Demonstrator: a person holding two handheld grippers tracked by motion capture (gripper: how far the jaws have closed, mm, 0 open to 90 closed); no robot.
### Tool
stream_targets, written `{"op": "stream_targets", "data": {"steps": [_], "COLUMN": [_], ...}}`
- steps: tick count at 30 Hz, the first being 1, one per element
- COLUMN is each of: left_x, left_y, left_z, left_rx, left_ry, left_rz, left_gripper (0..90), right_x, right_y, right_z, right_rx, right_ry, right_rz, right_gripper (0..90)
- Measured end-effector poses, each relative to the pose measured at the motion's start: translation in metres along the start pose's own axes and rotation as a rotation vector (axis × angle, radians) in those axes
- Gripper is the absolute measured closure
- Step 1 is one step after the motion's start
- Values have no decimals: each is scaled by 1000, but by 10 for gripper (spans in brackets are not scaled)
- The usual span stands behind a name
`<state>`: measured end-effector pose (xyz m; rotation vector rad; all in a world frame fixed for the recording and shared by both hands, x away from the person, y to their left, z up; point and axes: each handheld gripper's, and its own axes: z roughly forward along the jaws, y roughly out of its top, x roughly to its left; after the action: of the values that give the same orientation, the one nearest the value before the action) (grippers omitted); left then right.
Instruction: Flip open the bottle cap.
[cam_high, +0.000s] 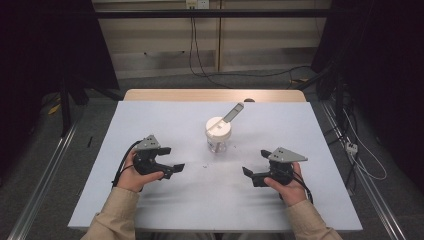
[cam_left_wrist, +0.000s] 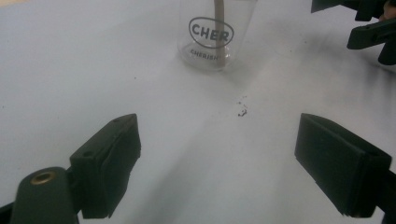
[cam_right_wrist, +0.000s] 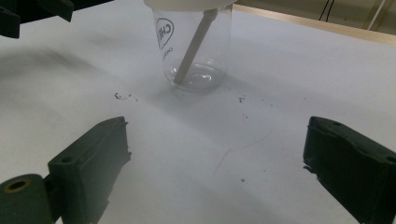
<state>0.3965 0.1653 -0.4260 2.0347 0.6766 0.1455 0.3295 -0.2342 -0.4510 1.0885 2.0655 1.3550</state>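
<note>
Left gripper view: clear cup (cam_left_wrist: 215, 39) printed "CHER", below it "CHERISH" cut off; white lid (cam_high: 218, 127), stirrer stick (cam_right_wrist: 194, 46) slanting inside, otherwise empty; mid-table on white sheet (cam_high: 175, 120), betw. both grippers. Left gripper (cam_high: 169, 159), right gripper (cam_high: 256, 164): hand-held low, jaws wide apart, nothing gripped, aimed inward twd. cup, clear of it.

Lab-style recording bay, not home. Small wooden table (cam_high: 215, 95) covered with pale sheet (cam_high: 165, 200), set apart on grey floor. Black curtains (cam_high: 45, 50) hang dark at both sides. Metal rails (cam_high: 42, 175) run along floor left and right of table. Loose cables (cam_high: 200, 55) trail down plain back wall from socket (cam_high: 196, 4); more cables and power strip (cam_high: 351, 147) lie on floor at right.
</note>
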Motion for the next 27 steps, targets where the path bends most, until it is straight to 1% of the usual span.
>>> {"op": "stream_targets", "data": {"steps": [1, 2, 4, 5, 7, 8, 13, 15, 16, 17, 19, 21, 23, 25, 27], "left_x": [0, 0, 1, 1, 2, 2, 3, 4, 5, 5, 5, 5, 5, 5, 6], "left_y": [-1, -3, -6, -7, -9, -10, -17, -19, -22, -24, -26, -29, -32, -35, -38], "left_z": [-1, -1, -3, -4, -7, -8, -13, -14, -16, -18, -21, -23, -26, -29, -32], "left_rx": [10, 4, 10, 12, 14, 12, 26, 26, 23, 21, 21, 18, 27, 22, 29], "left_ry": [4, 3, 6, 7, 14, 16, 30, 26, 36, 37, 40, 40, 46, 45, 56], "left_rz": [2, -4, -3, -11, -4, -10, -8, -14, -14, -23, -26, -28, -27, -32, -26], "left_gripper": [139, 139, 139, 139, 135, 137, 133, 134, 133, 133, 132, 132, 132, 132, 131], "right_x": [0, 0, 0, 1, 1, 1, -1, -2, -2, -2, -3, -4, -5, -5, -6], "right_y": [-1, -2, -3, -4, -5, -6, -10, -12, -13, -13, -15, -16, -17, -18, -19], "right_z": [-2, -3, -6, -7, -10, -11, -16, -19, -20, -21, -23, -25, -28, -30, -32], "right_rx": [2, 1, 3, 1, 2, 1, 4, 3, 5, 5, 4, 6, 6, 6, 7], "right_ry": [-3, -6, -6, -7, -7, -8, -13, -17, -17, -19, -24, -29, -27, -31, -33], "right_rz": [-3, -8, -6, -8, -4, -6, 3, 6, 8, 8, 9, 13, 15, 15, 14], "right_gripper": [64, 64, 63, 63, 62, 62, 63, 63, 64, 64, 64, 64, 64, 64, 64]}}
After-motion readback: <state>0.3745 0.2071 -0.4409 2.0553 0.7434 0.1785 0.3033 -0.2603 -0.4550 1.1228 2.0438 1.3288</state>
